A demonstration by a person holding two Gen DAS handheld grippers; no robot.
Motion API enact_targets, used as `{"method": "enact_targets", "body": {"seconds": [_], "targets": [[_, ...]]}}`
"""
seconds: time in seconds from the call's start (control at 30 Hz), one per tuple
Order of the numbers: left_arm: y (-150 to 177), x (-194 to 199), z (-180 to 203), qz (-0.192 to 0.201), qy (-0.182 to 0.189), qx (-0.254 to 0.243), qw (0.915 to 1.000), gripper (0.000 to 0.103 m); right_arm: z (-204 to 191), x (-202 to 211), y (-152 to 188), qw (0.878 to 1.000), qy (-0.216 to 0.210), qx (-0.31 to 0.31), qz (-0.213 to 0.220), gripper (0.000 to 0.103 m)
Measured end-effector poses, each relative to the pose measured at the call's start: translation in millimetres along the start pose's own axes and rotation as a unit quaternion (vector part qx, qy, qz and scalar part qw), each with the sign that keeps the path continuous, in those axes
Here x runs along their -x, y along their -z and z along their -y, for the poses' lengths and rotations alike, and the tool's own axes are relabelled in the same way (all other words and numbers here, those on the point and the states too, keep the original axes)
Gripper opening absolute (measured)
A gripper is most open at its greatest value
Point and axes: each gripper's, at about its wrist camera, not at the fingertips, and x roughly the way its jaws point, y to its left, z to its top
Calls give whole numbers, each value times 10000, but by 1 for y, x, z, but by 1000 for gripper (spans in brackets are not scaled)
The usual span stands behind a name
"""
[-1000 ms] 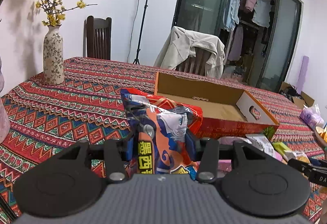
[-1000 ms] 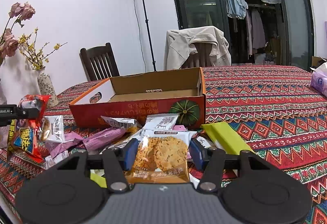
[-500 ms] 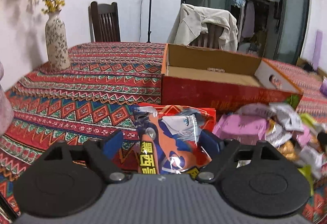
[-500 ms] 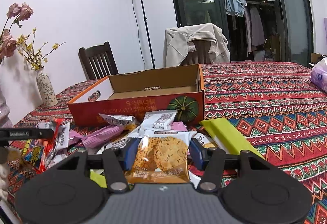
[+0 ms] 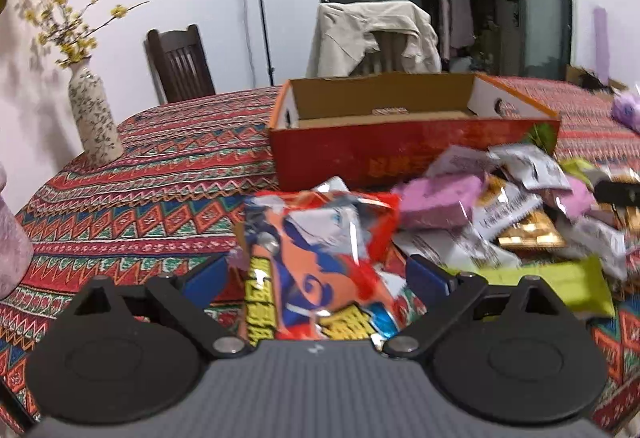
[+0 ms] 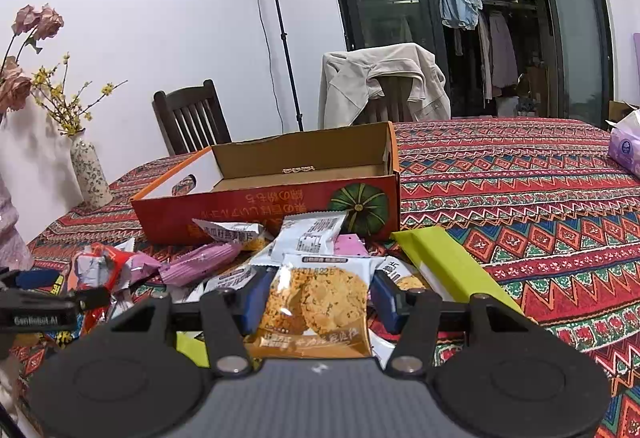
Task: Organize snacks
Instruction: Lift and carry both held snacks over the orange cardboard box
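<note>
Red/blue cartoon snack bag (image 5: 320, 258) lies on the tablecloth (image 5: 160, 174) just in front of the orange cardboard box (image 5: 400, 154), off its left front corner, at the left edge of the snack pile (image 5: 500, 214). Left gripper (image 5: 316, 274) straddles it, jaws spread wide & just been opening; blue pads (image 5: 428, 274) clear of the bag on both sides, bag still between them but not pinched. Right gripper (image 6: 316, 294) sits in front of the box's middle, jaws clamped on a cookie packet (image 6: 316, 306), pads pressing both edges, packet upright w/ two round cookies showing. Around it, in front of the box: pink wrappers (image 6: 200, 262), white sachets (image 6: 312, 234), a lime-green pack (image 6: 444, 262) off the box's right front corner. Box is open-topped, inside looks bare. Flowered vase (image 5: 94, 122) well left of the box; two chairs behind it, one w/ a beige jacket (image 6: 384, 82) draped over.
</note>
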Motion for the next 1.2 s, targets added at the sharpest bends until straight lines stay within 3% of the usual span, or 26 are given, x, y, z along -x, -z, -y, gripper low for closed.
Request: {"method": "enact_targets", "body": {"seconds": [0.1, 0.23, 0.8, 1.2], "targets": [[3, -6, 1, -171, -47, 43, 9998, 74, -1, 1, 0, 10000, -10, 8, 9, 55], [1, -1, -6, -139, 69, 198, 9997, 66, 1, 3, 0, 10000, 11, 2, 15, 55], [-45, 24, -25, 730, 335, 258, 9964, 66, -4, 2, -13, 9998, -11, 149, 164, 55], [-121, -5, -9, 1255, 523, 536, 9893, 66, -25, -23, -90, 9957, 21, 473, 795, 55]]}}
